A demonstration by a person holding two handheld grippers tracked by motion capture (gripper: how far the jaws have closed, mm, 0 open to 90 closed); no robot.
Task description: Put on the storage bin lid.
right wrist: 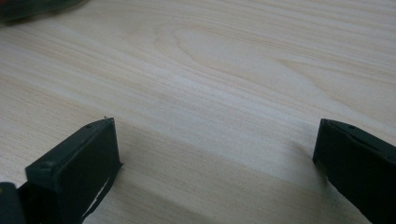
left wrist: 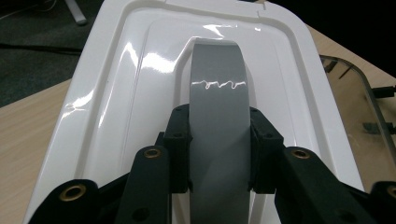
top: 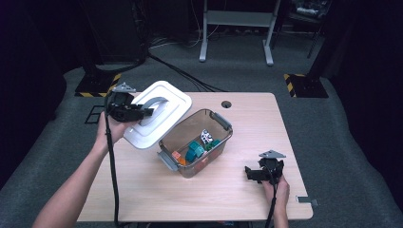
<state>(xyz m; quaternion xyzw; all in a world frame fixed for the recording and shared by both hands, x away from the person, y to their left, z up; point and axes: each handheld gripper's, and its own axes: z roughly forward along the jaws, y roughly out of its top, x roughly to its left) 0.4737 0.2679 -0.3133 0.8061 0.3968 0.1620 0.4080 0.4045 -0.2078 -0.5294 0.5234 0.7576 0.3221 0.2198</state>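
A white box lid (top: 159,114) with a grey handle (top: 155,103) hangs tilted above the table's left side. My left gripper (top: 145,113) is shut on that grey handle (left wrist: 218,116), both pads pressing its sides, with the white lid (left wrist: 116,93) spread behind it. Right of the lid stands an uncovered clear plastic box (top: 196,142) holding several small coloured toys (top: 196,149). My right gripper (top: 254,174) rests near the table's front right, jaws wide apart. In the right gripper view my right gripper (right wrist: 215,154) has only bare wood between its fingers.
The wooden table (top: 247,123) has a cable hole (top: 226,104) near its far edge. The clear box's rim (left wrist: 369,93) lies just right of the lid. A grey desk frame (top: 237,28) stands on the carpet beyond the table.
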